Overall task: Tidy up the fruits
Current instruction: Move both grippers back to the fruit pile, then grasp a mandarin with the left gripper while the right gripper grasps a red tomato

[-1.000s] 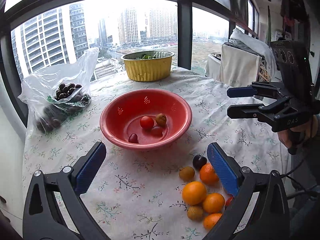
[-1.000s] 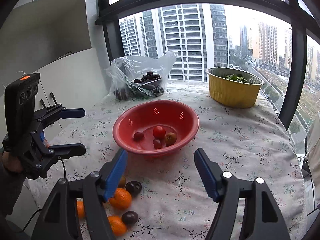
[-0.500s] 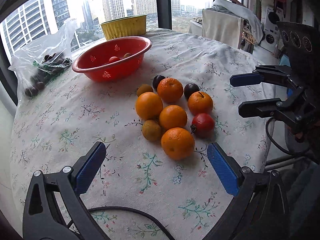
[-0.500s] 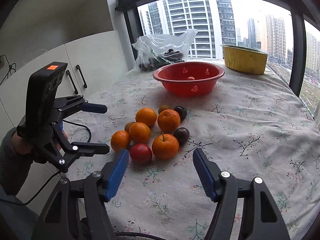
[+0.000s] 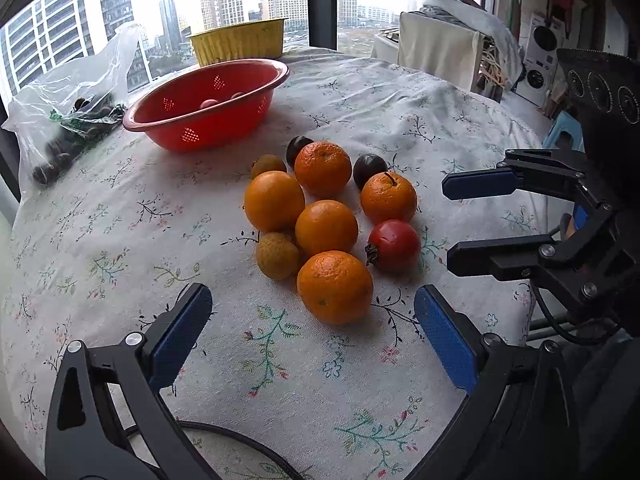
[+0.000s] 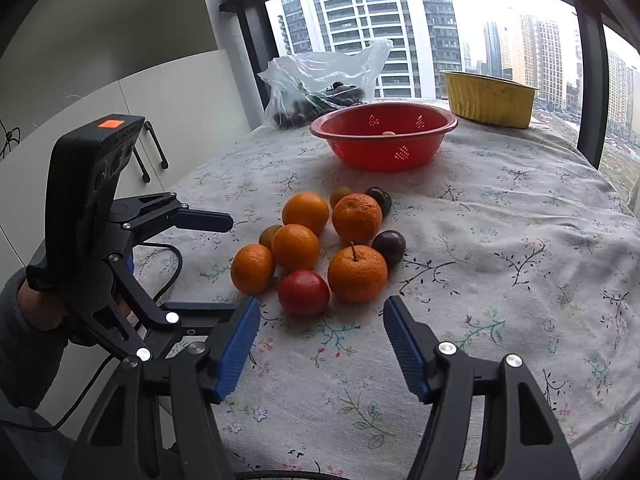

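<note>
A cluster of fruit lies on the flowered tablecloth: several oranges point(image 5: 334, 286) point(image 6: 357, 274), a red tomato point(image 5: 394, 245) point(image 6: 303, 293), two dark plums point(image 5: 369, 169) point(image 6: 389, 246) and small brown fruits point(image 5: 277, 255). A red colander bowl point(image 5: 208, 108) point(image 6: 383, 136) stands behind, with a few small fruits inside. My left gripper point(image 5: 316, 340) is open and empty, just short of the nearest orange; it also shows in the right wrist view point(image 6: 208, 264). My right gripper point(image 6: 322, 344) is open and empty, in front of the tomato; it also shows in the left wrist view point(image 5: 472, 220).
A clear plastic bag of dark fruit point(image 5: 68, 120) point(image 6: 320, 88) lies left of the bowl. A yellow tub point(image 5: 240, 42) point(image 6: 490, 98) stands behind it by the window. A black cable point(image 5: 240, 444) runs along the table's near edge. White cabinets point(image 6: 120, 92) stand at the left.
Both grippers have pulled back from above the bowl and dropped low toward the fruit cluster, drawing closer to it over the last half second. Both stay open.
</note>
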The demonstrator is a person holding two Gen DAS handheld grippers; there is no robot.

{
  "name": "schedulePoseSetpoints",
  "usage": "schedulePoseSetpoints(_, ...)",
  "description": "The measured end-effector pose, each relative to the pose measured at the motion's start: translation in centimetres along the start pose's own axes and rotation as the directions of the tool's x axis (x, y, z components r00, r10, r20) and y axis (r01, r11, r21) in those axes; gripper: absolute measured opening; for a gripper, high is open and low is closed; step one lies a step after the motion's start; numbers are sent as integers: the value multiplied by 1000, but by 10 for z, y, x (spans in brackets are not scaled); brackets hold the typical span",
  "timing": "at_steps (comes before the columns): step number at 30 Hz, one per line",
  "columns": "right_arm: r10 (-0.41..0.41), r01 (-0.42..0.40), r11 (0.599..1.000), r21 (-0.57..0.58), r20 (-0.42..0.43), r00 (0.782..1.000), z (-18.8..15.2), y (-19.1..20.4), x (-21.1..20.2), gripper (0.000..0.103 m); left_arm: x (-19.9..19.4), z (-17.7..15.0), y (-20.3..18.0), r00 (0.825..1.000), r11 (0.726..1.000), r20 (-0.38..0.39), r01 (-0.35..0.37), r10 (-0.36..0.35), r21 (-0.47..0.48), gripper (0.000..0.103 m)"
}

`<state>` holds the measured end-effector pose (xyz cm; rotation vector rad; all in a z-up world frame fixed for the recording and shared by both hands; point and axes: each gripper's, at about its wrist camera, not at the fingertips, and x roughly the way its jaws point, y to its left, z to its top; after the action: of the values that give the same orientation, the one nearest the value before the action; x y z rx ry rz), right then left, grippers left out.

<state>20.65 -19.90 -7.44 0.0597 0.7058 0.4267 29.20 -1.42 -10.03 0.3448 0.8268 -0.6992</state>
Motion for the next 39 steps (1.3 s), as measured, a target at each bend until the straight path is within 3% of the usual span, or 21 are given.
schedulePoseSetpoints(4, -6, 6, 1000, 18, -15, 1000, 0, -3, 2, 57, 0, 1, -1, 1000, 1000, -3, 17, -17, 13, 97)
schedulePoseSetpoints(7, -7, 7, 1000, 22, -24, 1000, -1, -3, 4, 54, 1, 0, -1, 999, 999, -12, 33, -32, 15, 85)
schedulePoseSetpoints(9, -5, 6, 1000, 16, -29, 1000, -1, -1, 5, 52, 3, 1, -1, 999, 999, -16, 45, -45, 13, 70)
schedulePoseSetpoints(14, -4, 5, 1000, 16, -39, 999, -2, 1, 8, 52, 7, 1, 0, 997, 998, -27, 67, -67, 5, 50)
schedulePoseSetpoints(17, -4, 5, 1000, 18, -44, 999, -1, 1, 11, 52, 7, -1, -1, 997, 997, -25, 79, -79, 4, 48)
schedulePoseSetpoints(18, -3, 4, 1000, 19, -45, 999, -1, 1, 11, 52, 7, -1, -1, 996, 996, -24, 85, -85, 2, 38)
schedulePoseSetpoints(28, 4, -2, 1000, 28, -68, 998, -2, 5, 20, 51, 5, -3, 5, 994, 994, -10, 106, -106, -22, 35)
schedulePoseSetpoints(39, 15, -11, 999, 53, -87, 996, 5, 9, 31, 45, -16, -18, 16, 996, 995, 10, 84, -83, -52, 35)
